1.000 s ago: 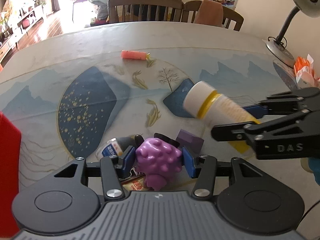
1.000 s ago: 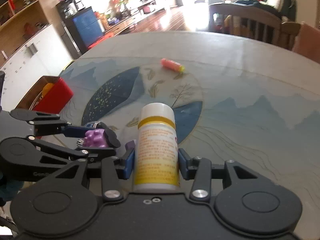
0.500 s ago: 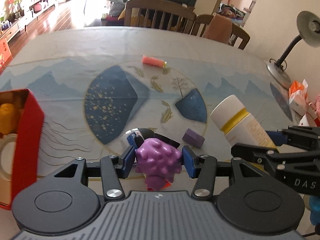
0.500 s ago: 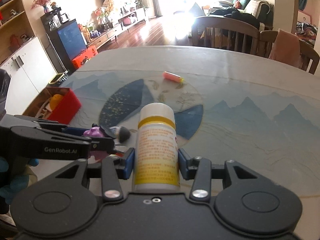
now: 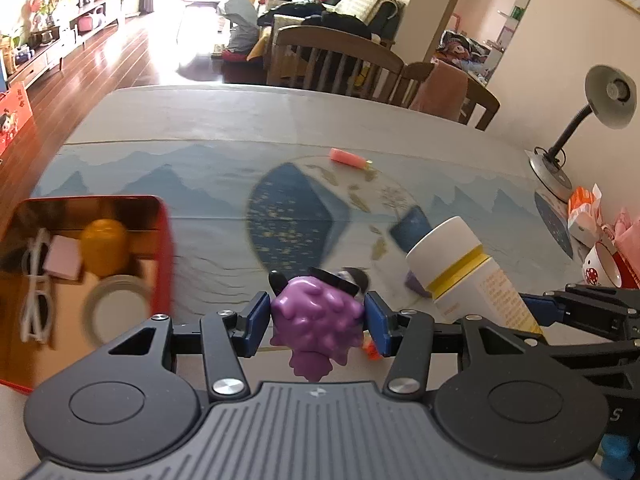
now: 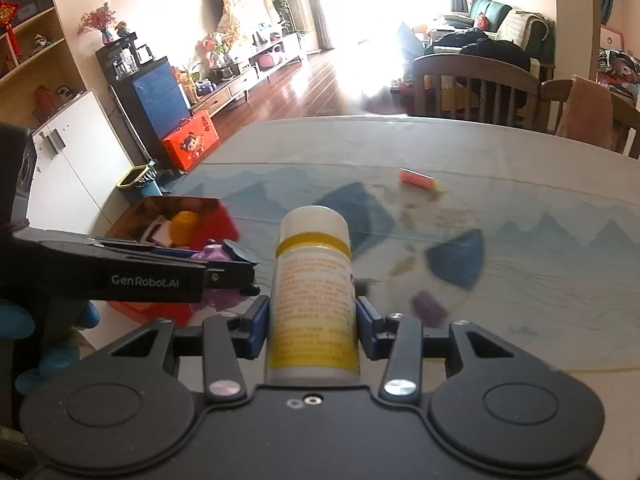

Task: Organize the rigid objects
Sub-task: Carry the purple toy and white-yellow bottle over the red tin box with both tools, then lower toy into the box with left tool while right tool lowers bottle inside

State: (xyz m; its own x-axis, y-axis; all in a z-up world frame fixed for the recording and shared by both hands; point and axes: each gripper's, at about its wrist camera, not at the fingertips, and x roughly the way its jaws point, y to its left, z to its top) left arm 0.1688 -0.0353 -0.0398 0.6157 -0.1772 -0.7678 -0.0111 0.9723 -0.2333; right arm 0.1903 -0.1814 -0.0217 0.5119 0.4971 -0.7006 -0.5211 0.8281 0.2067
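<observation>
The left gripper is clamped on a lumpy purple toy, held above the table. The right gripper is clamped on a white bottle with a yellow band, held upright between its blue pads. Only the left view looks into the red box at the table's left edge: a yellow item, a tape roll, a pink pad and a white cord lie inside. The right view shows that box mostly hidden behind the left gripper. Both views show a pink tube lying well apart on the table and a small purple block near the bottle. A desk lamp appears in the left view alone.
</observation>
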